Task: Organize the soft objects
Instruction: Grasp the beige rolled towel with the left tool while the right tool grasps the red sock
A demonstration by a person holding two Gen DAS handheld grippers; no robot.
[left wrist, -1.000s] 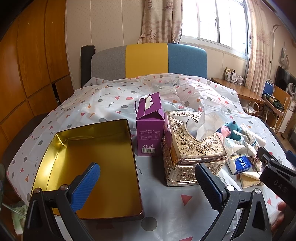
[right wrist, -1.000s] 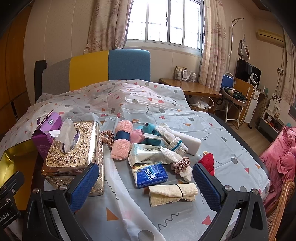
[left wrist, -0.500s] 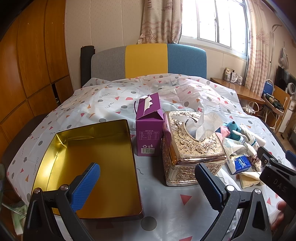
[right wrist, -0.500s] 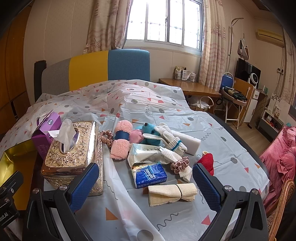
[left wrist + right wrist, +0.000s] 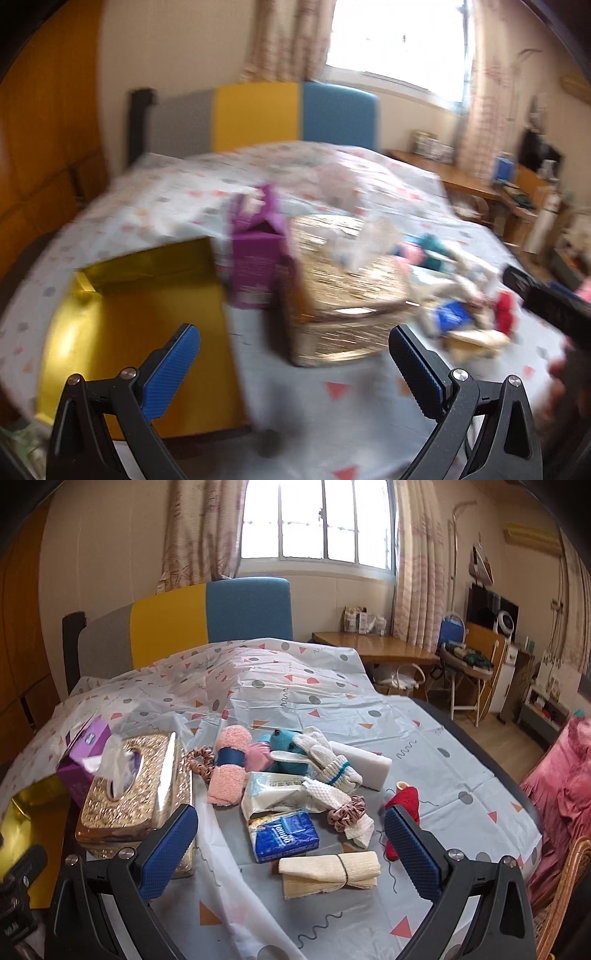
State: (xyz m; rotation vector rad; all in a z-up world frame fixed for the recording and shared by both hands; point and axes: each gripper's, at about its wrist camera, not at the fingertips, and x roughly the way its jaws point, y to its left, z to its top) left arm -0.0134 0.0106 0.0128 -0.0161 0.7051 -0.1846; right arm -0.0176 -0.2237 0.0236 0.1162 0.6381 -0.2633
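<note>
A pile of soft things lies on the patterned bed cover: a pink rolled towel (image 5: 228,771), a teal plush toy (image 5: 286,742), a blue tissue pack (image 5: 283,835), a folded cream cloth (image 5: 330,872), scrunchies (image 5: 345,812) and red yarn (image 5: 404,802). An open gold tin (image 5: 136,321) lies at the left. My left gripper (image 5: 294,356) is open and empty, above the cover near the tin and the gold tissue box (image 5: 340,288). My right gripper (image 5: 290,840) is open and empty, just short of the blue pack. The left wrist view is blurred.
A purple carton (image 5: 256,254) stands between the tin and the gold tissue box (image 5: 136,786). A white foam block (image 5: 364,766) lies behind the pile. A wooden desk (image 5: 384,651), a chair and shelves stand to the right of the bed.
The left gripper's view has swung and blurred, now showing more of the pile at right. The right gripper has edged slightly forward toward the pile. Both stay open.
</note>
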